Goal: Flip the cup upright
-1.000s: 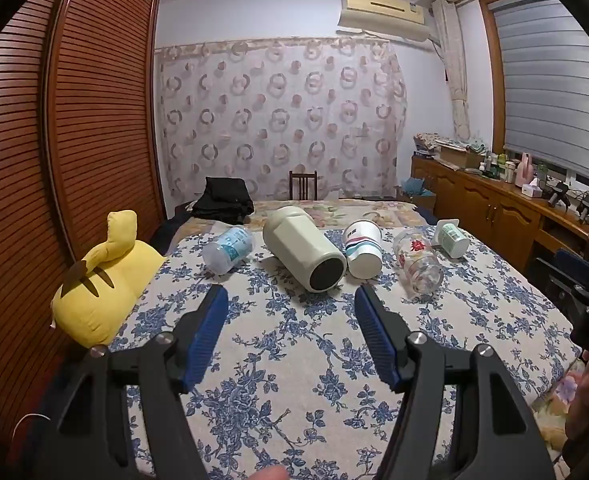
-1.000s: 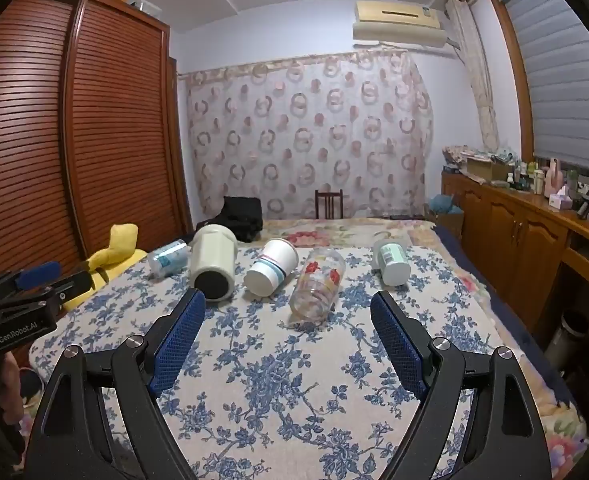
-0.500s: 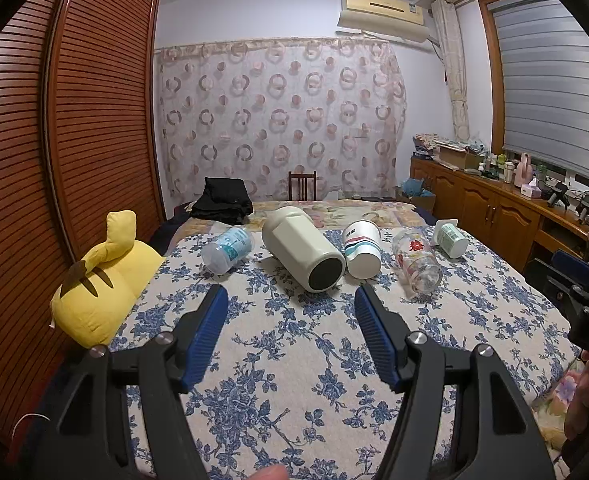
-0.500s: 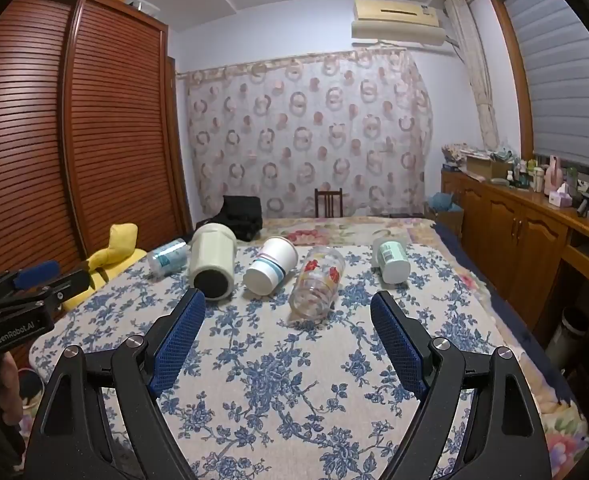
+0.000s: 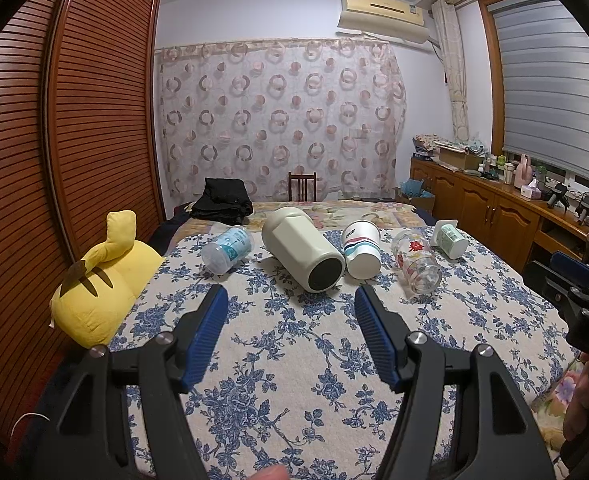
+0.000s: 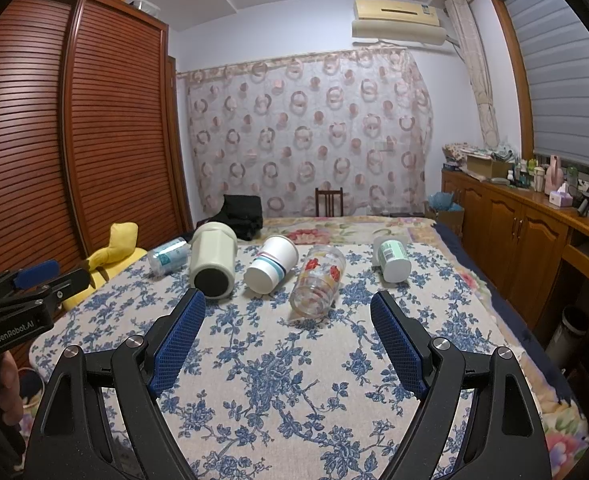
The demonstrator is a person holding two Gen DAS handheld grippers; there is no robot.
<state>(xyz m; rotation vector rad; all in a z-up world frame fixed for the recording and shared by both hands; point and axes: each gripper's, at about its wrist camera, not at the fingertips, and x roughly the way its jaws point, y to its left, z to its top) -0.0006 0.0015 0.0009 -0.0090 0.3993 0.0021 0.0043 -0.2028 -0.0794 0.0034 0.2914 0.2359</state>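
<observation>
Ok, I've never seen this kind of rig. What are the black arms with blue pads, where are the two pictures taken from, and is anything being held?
No robot: a person holds one two-finger tool in each hand, with a camera looking along its fingers. The left tool and right tool are both open and empty. On the blue-flowered bedspread five containers lie on their sides: a clear plastic bottle, a cream jug, a striped white paper cup, a flower-printed clear glass and a green-labelled white cup.

Five tipped containers are counted: one plastic bottle [image 5: 227, 249], one cream jug [image 5: 300, 254], one paper cup [image 5: 361, 249], one glass [image 5: 415, 260], one green-labelled cup [image 5: 449, 237].
</observation>
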